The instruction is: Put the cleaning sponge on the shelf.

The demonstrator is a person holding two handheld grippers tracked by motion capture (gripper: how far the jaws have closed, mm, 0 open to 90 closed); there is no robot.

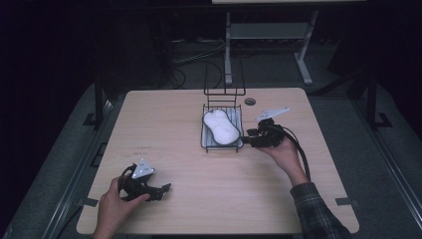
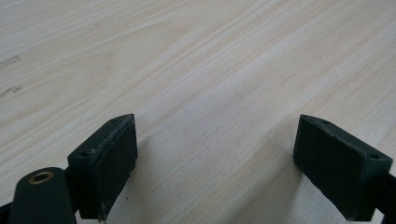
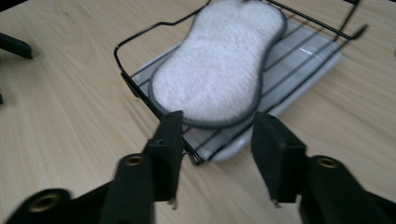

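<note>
A white, peanut-shaped sponge (image 1: 220,125) with a grey rim lies in a black wire basket (image 1: 203,130) on a pale tray, at the table's middle back. My right gripper (image 1: 248,138) is just off the basket's near right corner, held by a hand in a plaid sleeve. In the right gripper view the sponge (image 3: 219,60) lies ahead, and my right gripper (image 3: 220,151) is open, its jaws on either side of the basket's corner (image 3: 194,154). My left gripper (image 1: 163,190) rests near the front left edge. It (image 2: 215,161) is wide open over bare wood.
An upright black wire frame (image 1: 224,82) stands at the table's back edge behind the basket. A round cable hole (image 1: 250,101) is beside it. Metal legs of another desk (image 1: 303,64) rise beyond the table. Pale wood table (image 1: 164,134) lies between the grippers.
</note>
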